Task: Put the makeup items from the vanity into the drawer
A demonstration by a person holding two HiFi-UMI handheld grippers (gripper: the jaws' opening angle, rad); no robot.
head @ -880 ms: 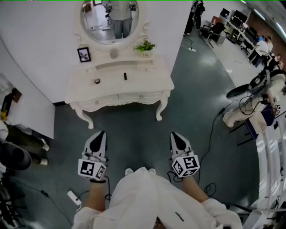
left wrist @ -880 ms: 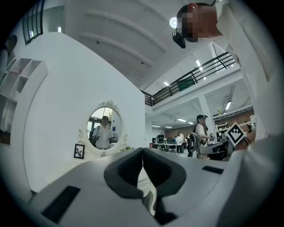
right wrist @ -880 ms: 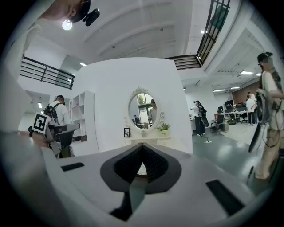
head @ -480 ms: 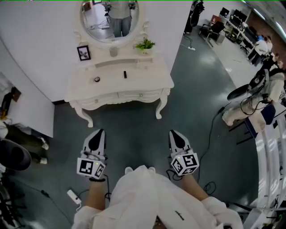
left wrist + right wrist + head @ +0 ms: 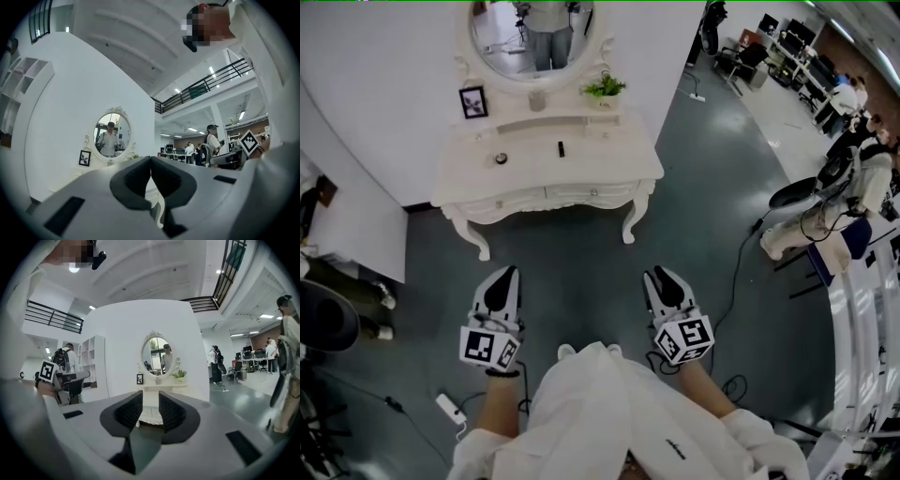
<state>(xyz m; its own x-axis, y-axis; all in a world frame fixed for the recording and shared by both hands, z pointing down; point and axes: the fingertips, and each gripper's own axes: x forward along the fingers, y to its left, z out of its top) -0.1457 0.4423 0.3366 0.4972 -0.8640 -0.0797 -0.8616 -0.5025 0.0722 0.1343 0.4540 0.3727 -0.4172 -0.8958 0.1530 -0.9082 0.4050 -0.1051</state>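
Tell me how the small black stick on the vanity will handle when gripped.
The black stick looks slim against the vanity, so probably light and rigid. If round, it may roll or tip when nudged.

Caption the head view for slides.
Both empty, left gripper and right gripper face the vanity; round item and dark stick on top.

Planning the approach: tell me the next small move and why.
Probably step closer to the vanity: the left tool and right tool are empty and well short of it, while a small round item and a dark stick lie on top, drawer shut.
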